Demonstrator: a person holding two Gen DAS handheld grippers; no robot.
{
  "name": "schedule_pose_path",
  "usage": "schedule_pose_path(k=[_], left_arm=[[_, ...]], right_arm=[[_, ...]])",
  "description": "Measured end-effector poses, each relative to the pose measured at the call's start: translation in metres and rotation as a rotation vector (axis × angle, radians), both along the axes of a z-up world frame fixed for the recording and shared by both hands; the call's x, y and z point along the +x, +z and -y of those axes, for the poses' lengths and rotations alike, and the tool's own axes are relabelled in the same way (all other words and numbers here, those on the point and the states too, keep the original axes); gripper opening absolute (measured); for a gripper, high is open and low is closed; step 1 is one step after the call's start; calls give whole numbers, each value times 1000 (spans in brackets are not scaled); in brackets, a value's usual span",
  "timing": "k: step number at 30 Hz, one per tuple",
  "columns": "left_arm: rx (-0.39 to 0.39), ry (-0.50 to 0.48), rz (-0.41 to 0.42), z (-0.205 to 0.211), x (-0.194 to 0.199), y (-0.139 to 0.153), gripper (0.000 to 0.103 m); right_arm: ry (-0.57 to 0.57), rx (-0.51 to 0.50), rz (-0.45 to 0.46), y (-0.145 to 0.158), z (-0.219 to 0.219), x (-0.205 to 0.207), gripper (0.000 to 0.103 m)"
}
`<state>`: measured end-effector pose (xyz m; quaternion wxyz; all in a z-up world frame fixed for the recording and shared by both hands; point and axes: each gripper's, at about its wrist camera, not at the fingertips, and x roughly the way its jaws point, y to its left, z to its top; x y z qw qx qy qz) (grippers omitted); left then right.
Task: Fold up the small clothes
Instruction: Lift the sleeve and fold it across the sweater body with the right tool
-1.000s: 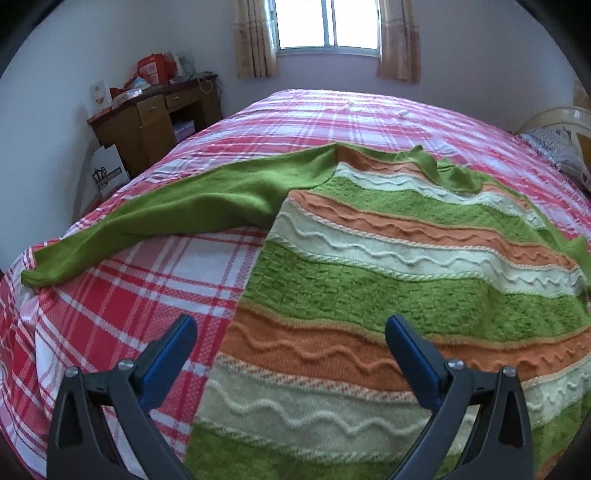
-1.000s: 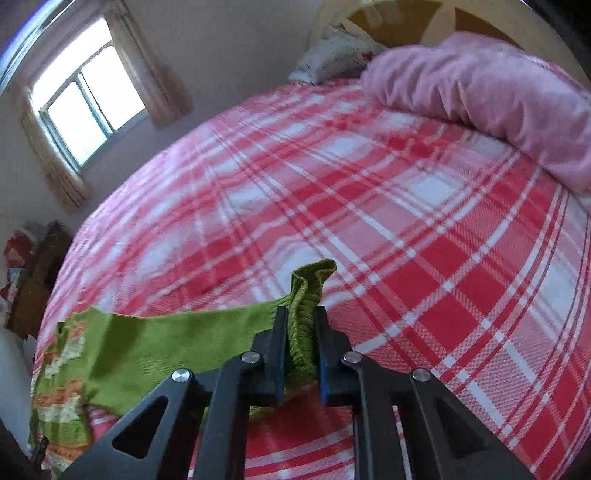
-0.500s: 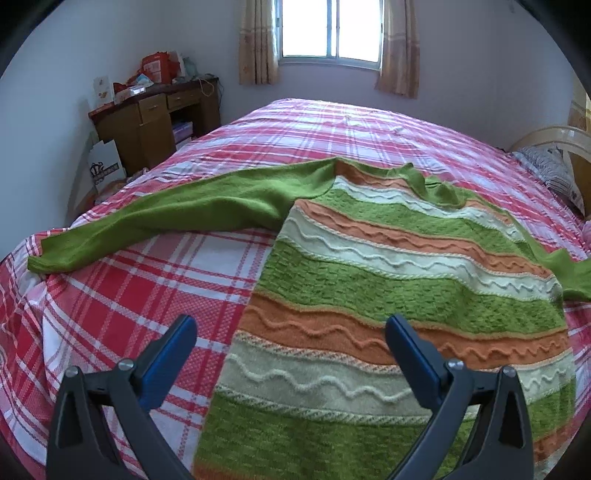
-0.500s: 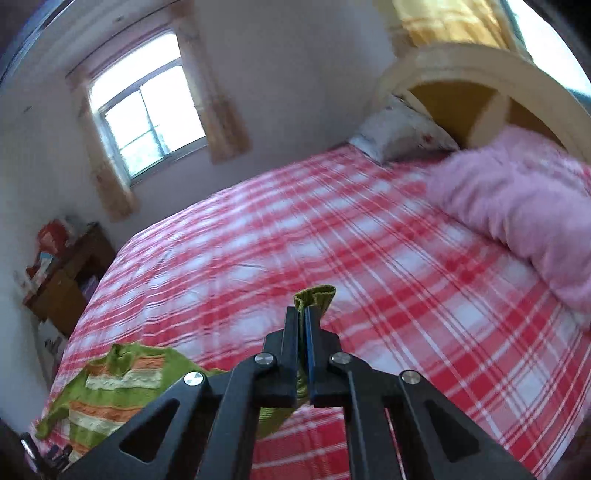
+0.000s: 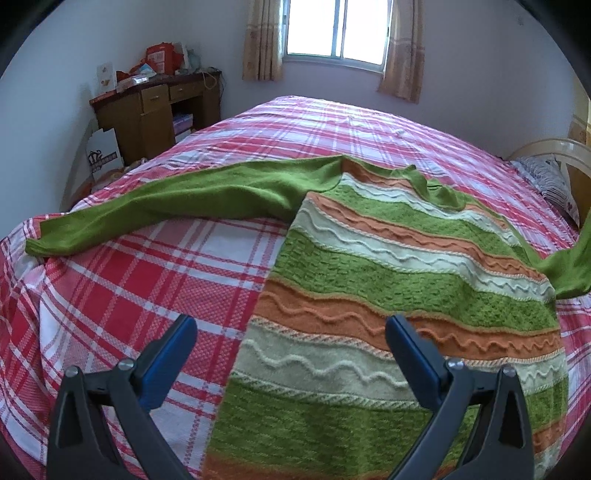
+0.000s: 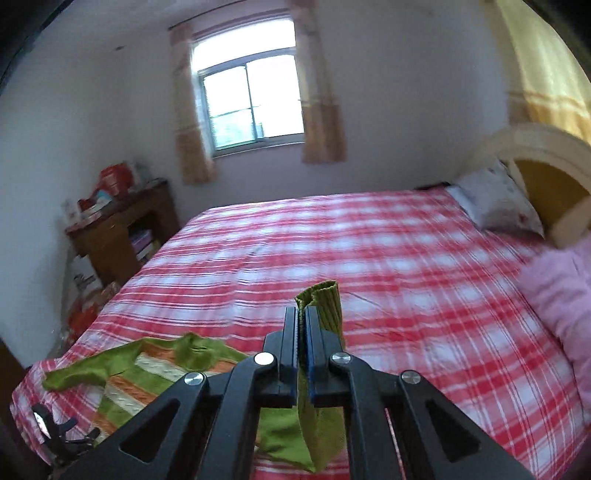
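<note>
With the right tongs (image 6: 303, 325) clamped on just the sleeve cuff (image 6: 321, 304) and the left tongs (image 5: 291, 354) open above the sweater (image 5: 388, 295), lifting could drag it askew across the bed (image 5: 147, 280).

Ahead of me the bed (image 5: 155, 280) wears a red, pink and white plaid cover. Window (image 5: 334, 29) on the far wall, a tan curtain (image 5: 260, 40) hanging down each side. In the left corner a brown wooden surface (image 5: 147, 110) with drawers, cluttered on top with red packages (image 5: 160, 59). White paper bag (image 5: 105, 155) leans at its foot. Patterned pillow (image 6: 495, 201) against the cream headboard (image 6: 543, 147); pink blanket (image 6: 557, 295) bunched near it.
</note>
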<state>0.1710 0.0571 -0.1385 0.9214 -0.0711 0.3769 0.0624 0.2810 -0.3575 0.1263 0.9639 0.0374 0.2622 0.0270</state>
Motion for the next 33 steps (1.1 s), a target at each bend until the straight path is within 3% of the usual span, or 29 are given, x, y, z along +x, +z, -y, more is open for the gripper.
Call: schedule_pose_path(k=[8, 14, 20, 26, 30, 33], left_arm=[[-18, -18, 2, -4, -3, -4, 103], [-20, -10, 19, -9, -3, 1, 103], [-36, 15, 15, -19, -2, 1, 103], [-39, 12, 16, -25, 0, 1, 103], [-38, 13, 7, -27, 0, -3, 103], [-17, 13, -8, -26, -2, -7, 103]], right_arm=[[152, -49, 6, 12, -101, 20, 3], [272, -72, -20, -6, -180, 39, 3], [396, -110, -84, -59, -267, 59, 3], [495, -139, -162, -152, -344, 78, 3], [544, -139, -244, -220, -374, 85, 3], [570, -111, -276, -251, -379, 81, 8]])
